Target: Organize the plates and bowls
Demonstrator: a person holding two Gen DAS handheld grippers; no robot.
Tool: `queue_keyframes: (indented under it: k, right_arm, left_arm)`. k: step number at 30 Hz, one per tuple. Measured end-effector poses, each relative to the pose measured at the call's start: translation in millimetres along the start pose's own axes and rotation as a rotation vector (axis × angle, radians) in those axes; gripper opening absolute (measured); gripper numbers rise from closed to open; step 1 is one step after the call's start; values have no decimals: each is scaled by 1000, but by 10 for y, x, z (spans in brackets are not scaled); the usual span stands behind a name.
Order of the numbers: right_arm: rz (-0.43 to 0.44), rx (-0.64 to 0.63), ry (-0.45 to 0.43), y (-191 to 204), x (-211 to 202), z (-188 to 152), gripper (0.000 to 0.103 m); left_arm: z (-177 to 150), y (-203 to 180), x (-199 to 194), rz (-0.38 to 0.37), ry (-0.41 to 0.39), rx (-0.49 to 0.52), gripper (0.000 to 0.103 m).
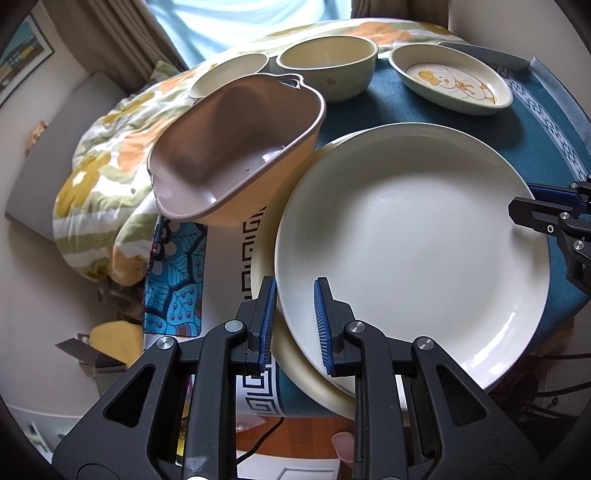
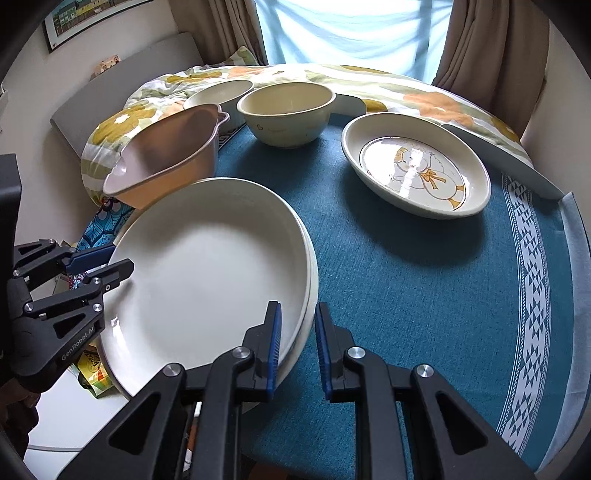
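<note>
Both tools are straddling the round white ceramic top plate (image 1: 410, 251), left tool (image 1: 295, 321) parted at seven o'clock, right tool (image 2: 297, 349) parted at four.

Home bedroom: floral duvet (image 2: 424, 99), curtained window (image 2: 351, 33), framed picture (image 2: 85, 14), tableclothed table (image 2: 424, 295).

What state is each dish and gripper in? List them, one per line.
Top white plate: stacked on a second plate, offset.
Lower plate: underneath, rim showing.
Pink bowl: tilted, empty.
Cream bowl: upright, empty.
Duck dish: flat, empty.
Left gripper: open, astride the plate rim.
Right gripper: open, astride the rims.
</note>
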State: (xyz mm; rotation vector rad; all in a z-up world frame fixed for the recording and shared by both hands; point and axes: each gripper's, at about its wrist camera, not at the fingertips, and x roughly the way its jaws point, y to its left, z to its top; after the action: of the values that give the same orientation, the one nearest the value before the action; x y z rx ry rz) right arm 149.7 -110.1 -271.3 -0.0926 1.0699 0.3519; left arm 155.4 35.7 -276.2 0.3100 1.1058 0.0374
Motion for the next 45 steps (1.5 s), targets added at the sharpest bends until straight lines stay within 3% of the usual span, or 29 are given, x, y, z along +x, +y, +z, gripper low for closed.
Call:
queue_keyframes:
  k: [7, 19, 26, 27, 28, 29, 30, 31, 32, 33, 35, 40, 45]
  right_arm:
    - [-22, -10, 5, 32, 6, 11, 17]
    - [-9, 27, 8, 24, -49, 25, 17]
    - [9, 111, -101, -153, -631, 208, 17]
    - [11, 128, -124, -200, -727, 224, 19]
    - [9, 141, -149, -241, -820, 231, 33]
    - [2, 156, -178, -282, -913, 231, 67]
    - [-2, 173, -202, -326, -993, 225, 85]
    - [-3, 190, -223, -364, -1064, 217, 101]
    - [-9, 208, -236, -403, -1126, 205, 101]
    - [-20, 221, -242, -434, -1174, 189, 101]
    - [-43, 238, -247, -492, -1249, 158, 101]
    - [-85, 276, -246, -649, -1352, 27, 101]
    - [-111, 290, -190, -981, -1456, 132, 101]
  left_arm:
    - [-14, -21, -35, 34, -10, 17, 19]
    - [-6, 16, -48, -4, 0, 1, 19]
    - [203, 227, -729, -95, -126, -100, 19]
    - [247, 249, -820, -118, -144, -115, 19]
    - [298, 275, -892, -150, -158, -130, 20]
    - [346, 292, -945, -189, -166, -142, 22]
    - [396, 304, -980, -217, -174, -153, 26]
    - [439, 303, -1009, -228, -182, -157, 49]
    - [482, 298, -1032, -228, -196, -158, 89]
    - [531, 306, -1061, -228, -220, -162, 102]
    - [585, 294, -1121, -247, -260, -167, 103]
    - [747, 201, -1058, -346, -232, -166, 103]
    - [937, 100, -980, -379, -218, -196, 103]
